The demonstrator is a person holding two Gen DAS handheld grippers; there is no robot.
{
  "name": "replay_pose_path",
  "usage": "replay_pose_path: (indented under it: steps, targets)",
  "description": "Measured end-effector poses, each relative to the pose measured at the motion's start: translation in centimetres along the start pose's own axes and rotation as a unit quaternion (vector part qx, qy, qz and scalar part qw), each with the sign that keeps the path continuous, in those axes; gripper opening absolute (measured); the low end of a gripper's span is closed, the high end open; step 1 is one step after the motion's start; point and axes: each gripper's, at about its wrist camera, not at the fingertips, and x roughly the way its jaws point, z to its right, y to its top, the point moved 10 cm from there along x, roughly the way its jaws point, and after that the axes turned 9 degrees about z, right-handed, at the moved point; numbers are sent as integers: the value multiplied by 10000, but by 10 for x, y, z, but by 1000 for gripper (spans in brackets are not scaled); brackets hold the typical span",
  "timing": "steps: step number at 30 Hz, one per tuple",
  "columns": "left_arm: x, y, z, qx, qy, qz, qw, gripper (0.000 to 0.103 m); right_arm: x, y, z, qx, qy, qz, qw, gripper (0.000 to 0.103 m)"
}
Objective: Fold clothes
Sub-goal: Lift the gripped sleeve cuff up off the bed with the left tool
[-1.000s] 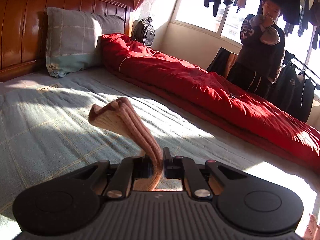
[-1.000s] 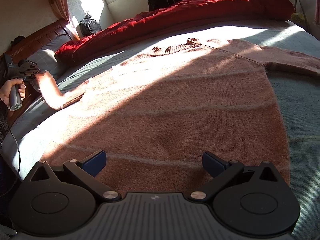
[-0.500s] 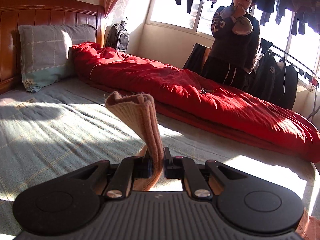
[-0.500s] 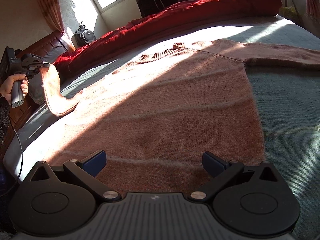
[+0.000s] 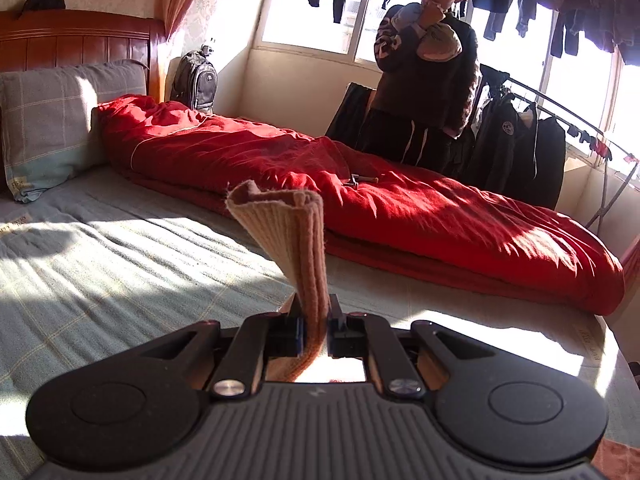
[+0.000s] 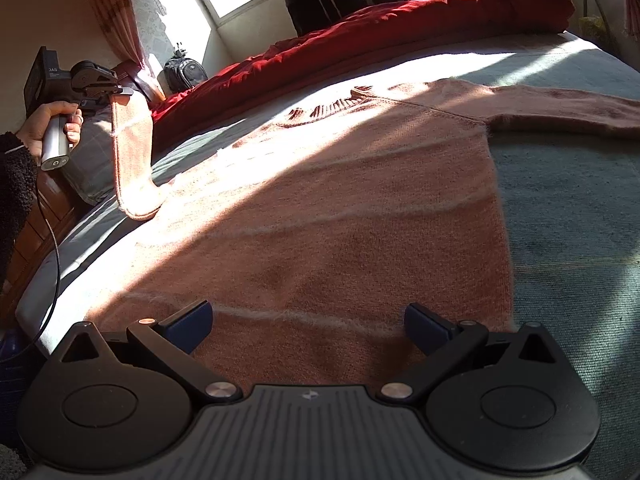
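A pink sweater [image 6: 328,208] lay flat on the bed [image 6: 580,216], its collar toward the red quilt [image 6: 440,12] and its hem nearest the right gripper [image 6: 308,322], so its body ran lengthwise away from that camera. One sleeve [image 6: 560,110] stretched out flat to the right, while the other sleeve [image 6: 132,152] rose from the bed at the left, its ribbed cuff [image 5: 288,232] clamped between the closed fingers of the left gripper [image 5: 314,326]. A hand [image 6: 52,120] in a dark fuzzy cuff held that gripper raised above the mattress edge, tilted slightly downward. The right gripper hung over the hem with its jaws spread wide and nothing between them. Sunlight fell in bands across the checked grey sheet. A pillow [image 5: 60,120] leaned on the wooden headboard [image 5: 80,44], a backpack [image 5: 195,80] stood in the corner, and a person [image 5: 424,80] stood by the window beside hanging clothes [image 5: 516,148].
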Motion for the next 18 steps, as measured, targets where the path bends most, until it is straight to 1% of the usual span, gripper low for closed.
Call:
replay_pose_path:
  steps: [7,13,18]
  targets:
    - [6,-3,47,127,-253,-83,9996,7,-17,6,7,-51,125,161,9998,103]
    - [13,-9,84,110,-432,-166,9989,7,-19,5,14,1,154,168,9997,103]
    - [17,-22,117,157,-605,-243,9977,7,-22,4,22,81,136,190,9997,103]
